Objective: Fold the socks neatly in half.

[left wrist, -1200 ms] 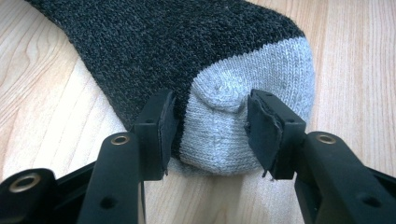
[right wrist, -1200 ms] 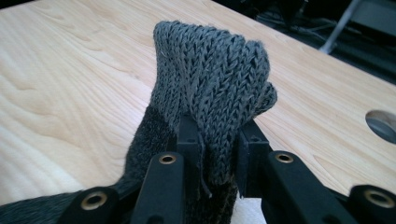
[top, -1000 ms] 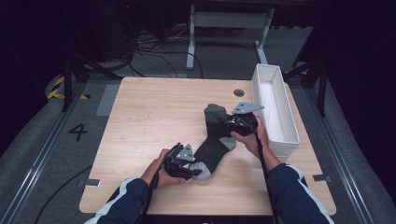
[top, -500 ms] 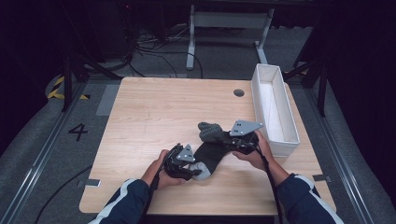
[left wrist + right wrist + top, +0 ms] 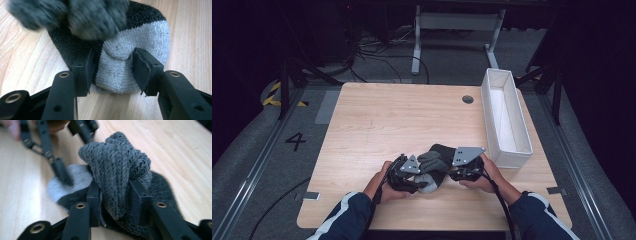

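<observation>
In the high view, low at centre, the sock (image 5: 434, 167) is half hidden between the two grippers and hands. The left gripper (image 5: 112, 66) has its jaws partly open around the pale grey knit toe, pads pressing its sides. The right gripper (image 5: 113, 195) is clamped on a bunched fold of dark ribbed knit, blurred at the top. A white oblong bin (image 5: 507, 117) sits at the wooden table's (image 5: 387, 115) right edge.

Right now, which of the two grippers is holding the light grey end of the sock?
The left gripper: its jaws pinch the sock's light grey toe on the table. The right gripper clamps the bunched dark grey cuff.
</observation>
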